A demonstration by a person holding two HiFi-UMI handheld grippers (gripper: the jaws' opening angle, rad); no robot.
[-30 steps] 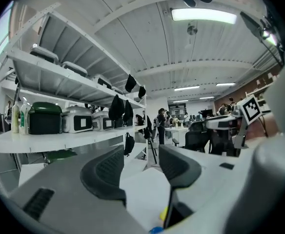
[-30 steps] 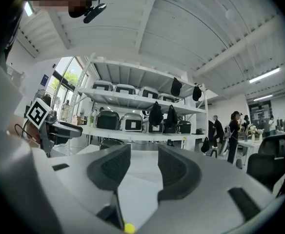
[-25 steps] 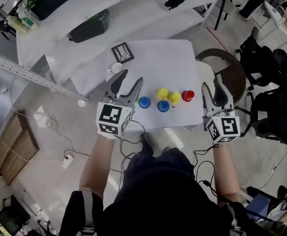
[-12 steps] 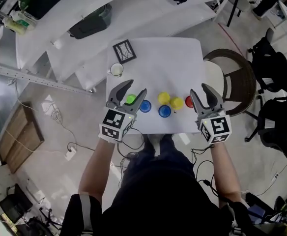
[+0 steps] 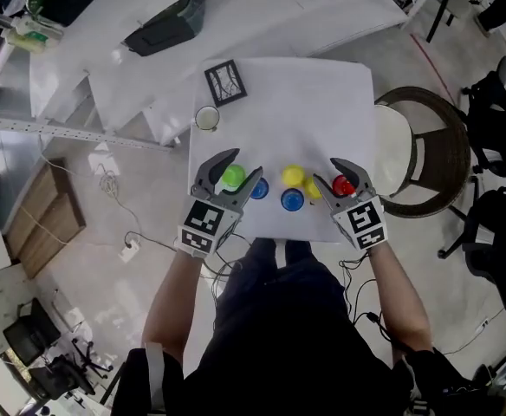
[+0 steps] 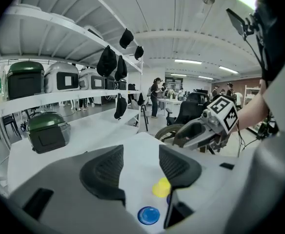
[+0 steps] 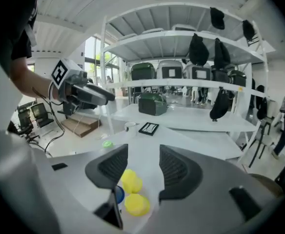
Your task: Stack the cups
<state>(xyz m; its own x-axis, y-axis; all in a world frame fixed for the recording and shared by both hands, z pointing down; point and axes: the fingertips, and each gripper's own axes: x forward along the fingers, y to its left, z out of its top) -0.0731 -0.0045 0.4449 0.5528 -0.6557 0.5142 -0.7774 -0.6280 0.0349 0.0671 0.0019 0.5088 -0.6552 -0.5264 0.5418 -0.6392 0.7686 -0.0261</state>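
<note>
Several small cups lie in a row near the white table's front edge: green, blue, yellow, blue, yellow and red. My left gripper is open, and from above the green cup shows between its fingers. In the left gripper view the left gripper has nothing between its pads; a yellow cup and a blue cup lie beyond. My right gripper, whose jaws have just been opening, hangs open over the red cup. In its own view the right gripper is empty, with yellow cups ahead.
A white mug and a black-framed card sit at the table's far left. A round chair stands to the right of the table. White shelves with green cases and hanging black bags run behind the table.
Both grippers have come down and forward from the table's front edge to over the row of cups. The right jaws have spread wider. The cups have not moved.
</note>
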